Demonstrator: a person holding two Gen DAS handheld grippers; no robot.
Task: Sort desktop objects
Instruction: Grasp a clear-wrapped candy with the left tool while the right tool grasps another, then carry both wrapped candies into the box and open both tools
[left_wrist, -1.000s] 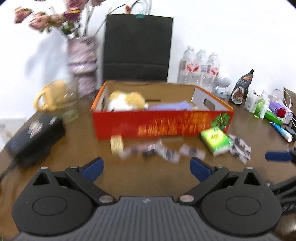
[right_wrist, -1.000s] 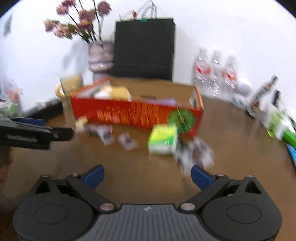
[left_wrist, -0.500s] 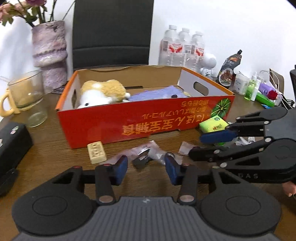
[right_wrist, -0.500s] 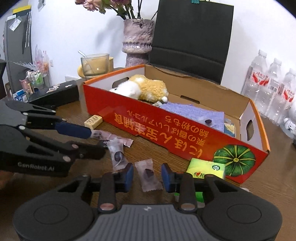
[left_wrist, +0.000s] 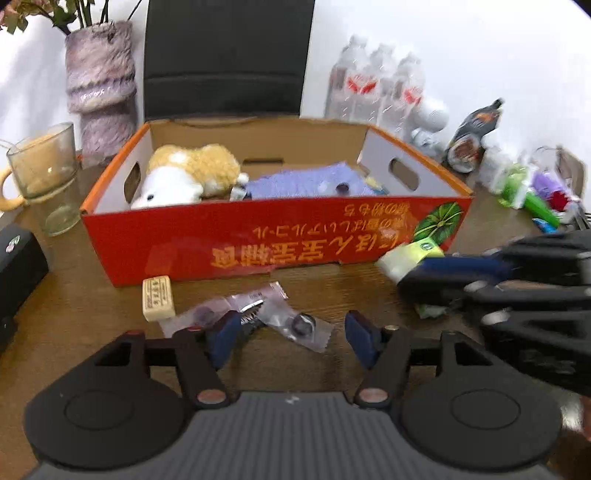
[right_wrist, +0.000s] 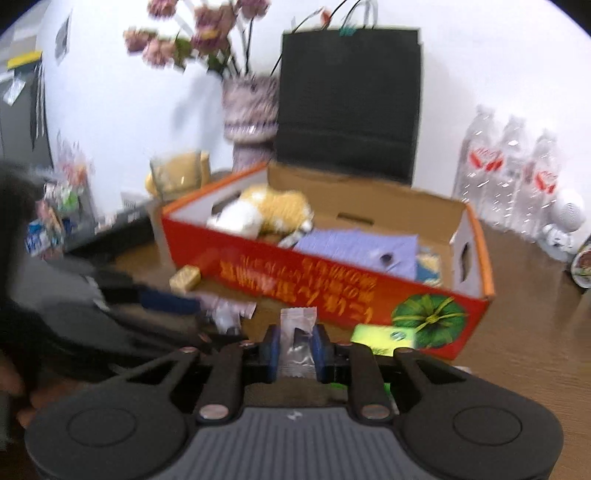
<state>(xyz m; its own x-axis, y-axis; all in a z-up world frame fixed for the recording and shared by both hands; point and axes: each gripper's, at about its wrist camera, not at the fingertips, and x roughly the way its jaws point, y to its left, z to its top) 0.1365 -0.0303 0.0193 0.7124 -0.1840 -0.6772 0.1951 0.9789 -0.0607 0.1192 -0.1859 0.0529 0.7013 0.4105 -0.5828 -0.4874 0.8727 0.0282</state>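
Right gripper (right_wrist: 294, 349): blue pads pressed against a clear candy wrapper (right_wrist: 297, 343) with a dark sweet inside, held upright between them, in front of the red cardboard box (right_wrist: 332, 280).

Left gripper (left_wrist: 291, 338): fingers spread apart, nothing between them, low over the brown table (left_wrist: 92, 306); a wrapped candy (left_wrist: 297, 325) lies on the tabletop between the pads, further wrappers (left_wrist: 236, 302) beside the left pad.

Box contents: plush toy (left_wrist: 188, 175), purple cloth (left_wrist: 306, 182).

In front of the box: beige eraser-like block (left_wrist: 157, 298), near the left corner; green tissue pack (right_wrist: 384, 338), touching the right front corner.

Behind: glass mug (left_wrist: 44, 173), flower vase (left_wrist: 100, 88), black paper bag (right_wrist: 349, 99), water bottles (left_wrist: 376, 88).
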